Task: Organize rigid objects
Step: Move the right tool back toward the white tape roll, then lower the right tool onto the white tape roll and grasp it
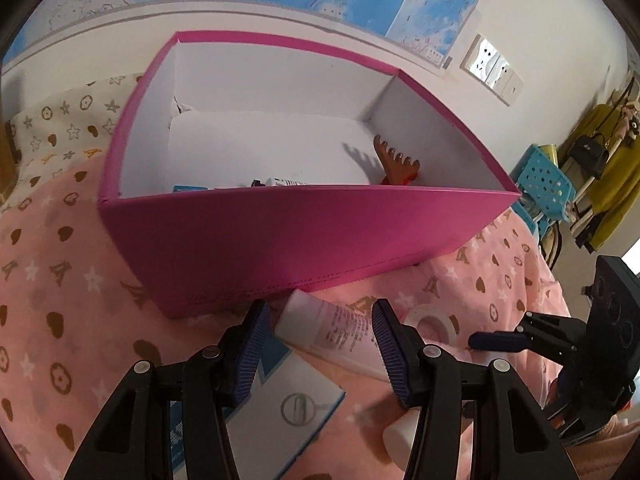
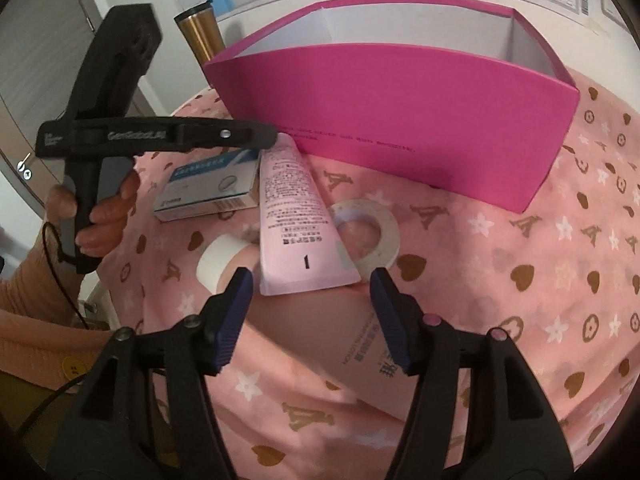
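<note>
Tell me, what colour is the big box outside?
Bright pink outside, white inside; the right wrist view shows it best.

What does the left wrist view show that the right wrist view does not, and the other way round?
Only the left wrist view shows the inside floor of the pink box, with a brown comb there. Only the right wrist view shows a gold tumbler behind the box. Both show the pink tube, the tape roll and the white-blue carton.
</note>
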Demonstrator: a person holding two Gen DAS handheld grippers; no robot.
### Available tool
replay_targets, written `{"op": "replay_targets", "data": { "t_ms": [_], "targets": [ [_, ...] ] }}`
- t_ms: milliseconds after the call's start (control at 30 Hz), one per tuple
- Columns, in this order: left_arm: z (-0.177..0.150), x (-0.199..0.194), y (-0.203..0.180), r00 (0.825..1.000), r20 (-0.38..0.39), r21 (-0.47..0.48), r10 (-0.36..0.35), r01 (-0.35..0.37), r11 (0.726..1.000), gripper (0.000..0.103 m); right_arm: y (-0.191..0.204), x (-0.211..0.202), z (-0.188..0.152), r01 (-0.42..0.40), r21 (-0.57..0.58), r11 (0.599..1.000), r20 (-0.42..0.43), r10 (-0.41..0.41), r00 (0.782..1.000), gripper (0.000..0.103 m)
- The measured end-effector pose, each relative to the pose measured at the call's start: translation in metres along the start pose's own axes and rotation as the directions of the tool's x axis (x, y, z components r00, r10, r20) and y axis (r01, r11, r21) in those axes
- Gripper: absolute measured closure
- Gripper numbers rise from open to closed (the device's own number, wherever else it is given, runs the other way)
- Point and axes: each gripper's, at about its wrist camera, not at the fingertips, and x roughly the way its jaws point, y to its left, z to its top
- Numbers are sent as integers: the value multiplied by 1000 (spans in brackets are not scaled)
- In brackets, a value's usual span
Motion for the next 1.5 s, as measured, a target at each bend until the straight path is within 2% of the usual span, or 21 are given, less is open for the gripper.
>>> {"op": "replay_targets", "data": {
  "t_ms": [67, 300, 367, 900, 1233, 1500],
  "targets": [
    [0, 5, -1, 1000, -14, -2, -7, 7, 1000, 49, -5, -2, 0, -2, 18, 1000, 6, 2, 1000, 40],
    [-6, 13, -10, 997, -52, 23, -49, 50, 998, 49, -33, -7, 0, 98, 70, 993, 8, -99, 995, 47],
    [-9, 15, -15, 997, -62, 36, -51, 53, 998, 49, -39, -7, 0, 103, 95, 990, 11, -105, 994, 47],
    [-12, 11, -14, 996, -66, 17, -56, 57, 998, 49, -69, -12, 8, -6, 249, 968, 90, -17, 996, 47],
    [-9, 12, -13, 996, -68, 5, -58, 59, 998, 50, -90, 5, 20, -61, 347, 936, 101, 27, 995, 47],
    [-13, 8, -16, 997, -68, -8, -42, 42, 999, 50, -80, 4, 12, -29, 322, 946, 60, 11, 998, 47]
  ]
}}
